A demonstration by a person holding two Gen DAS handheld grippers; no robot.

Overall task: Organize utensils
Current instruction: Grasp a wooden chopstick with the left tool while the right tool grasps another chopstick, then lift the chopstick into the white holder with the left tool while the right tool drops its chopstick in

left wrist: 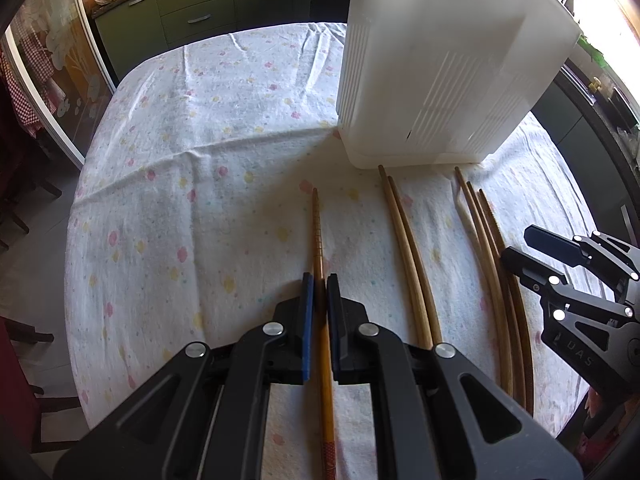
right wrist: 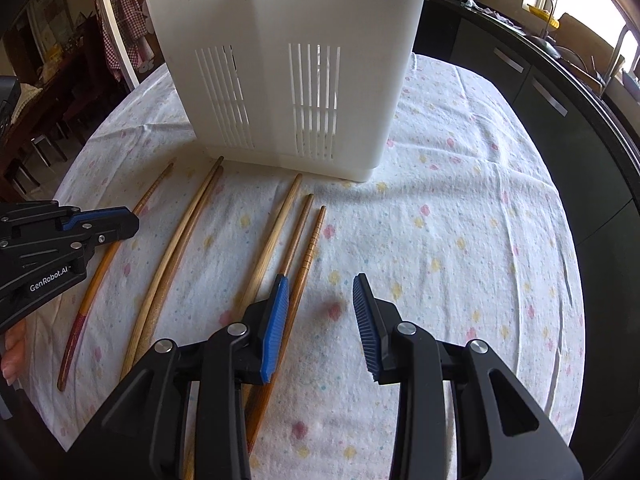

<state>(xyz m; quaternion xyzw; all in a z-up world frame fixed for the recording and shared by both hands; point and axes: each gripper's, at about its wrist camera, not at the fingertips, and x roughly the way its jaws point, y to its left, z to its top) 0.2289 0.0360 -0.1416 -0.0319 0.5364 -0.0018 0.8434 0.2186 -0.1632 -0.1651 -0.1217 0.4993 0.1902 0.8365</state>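
Several wooden chopsticks lie on the flowered tablecloth in front of a white slotted utensil holder [left wrist: 440,64], which also shows in the right wrist view [right wrist: 288,64]. My left gripper [left wrist: 320,284] is shut on a single orange chopstick with a red end [left wrist: 318,232], low at the cloth; it also shows in the right wrist view [right wrist: 116,216], and so does the chopstick [right wrist: 100,276]. A pale pair [left wrist: 404,236] lies to its right, then a group of three [left wrist: 488,240]. My right gripper [right wrist: 320,292] is open and empty, just right of the group of three [right wrist: 296,236].
The round table's cloth [right wrist: 460,240] extends right of the holder and ends at a curved edge [right wrist: 576,280]. Dark kitchen cabinets [left wrist: 192,12] stand beyond the table. A glass door [left wrist: 52,72] is to the left.
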